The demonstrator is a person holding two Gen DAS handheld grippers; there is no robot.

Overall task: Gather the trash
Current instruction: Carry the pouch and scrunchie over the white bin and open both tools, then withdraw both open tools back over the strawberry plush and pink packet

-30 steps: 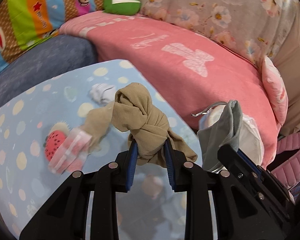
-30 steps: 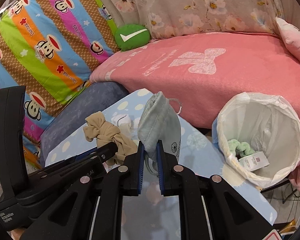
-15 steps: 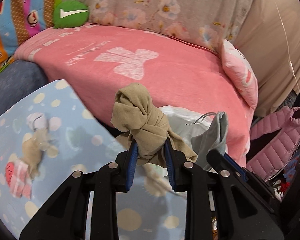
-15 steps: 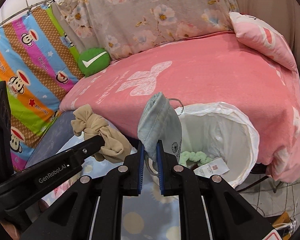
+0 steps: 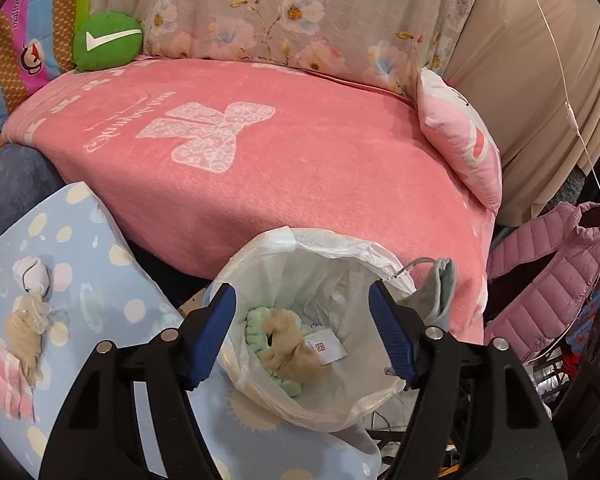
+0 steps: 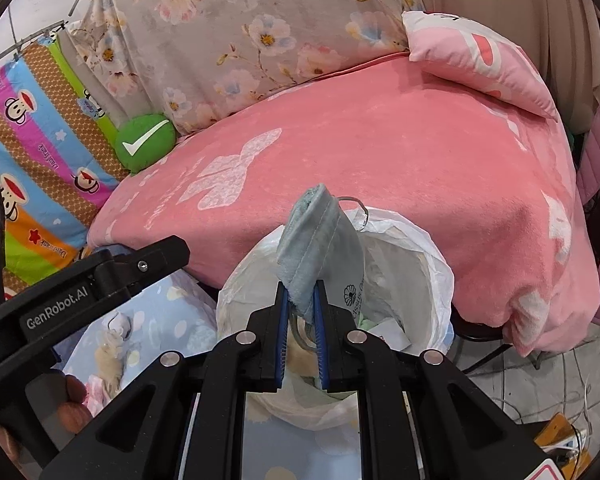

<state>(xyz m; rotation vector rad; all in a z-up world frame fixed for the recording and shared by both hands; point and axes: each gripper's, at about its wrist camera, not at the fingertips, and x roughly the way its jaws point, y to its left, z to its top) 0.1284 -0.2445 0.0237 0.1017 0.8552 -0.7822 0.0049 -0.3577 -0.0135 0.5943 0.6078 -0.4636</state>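
Nearby, pink blanket (image 5: 300, 168) behind bin (image 5: 324, 248)

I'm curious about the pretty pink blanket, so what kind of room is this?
Probably a bedroom: a bed or couch under a pink blanket, a small pink pillow, and a lined trash bin beside it.

Bin (image 5: 364, 248) white-lined, mouth open, beside the pink bed. Inside: tan knotted cloth (image 5: 288, 350) on a green scrunchie (image 5: 256, 320), white tag (image 5: 327, 345) just beside. Grey mask (image 6: 324, 252) folded, upright over the bin, pinched at its lower edge. On the counter (image 5: 80, 240): crumpled white wad (image 5: 34, 274), beige wad (image 5: 26, 326) near it, pink wrapper (image 5: 10, 382) at the edge
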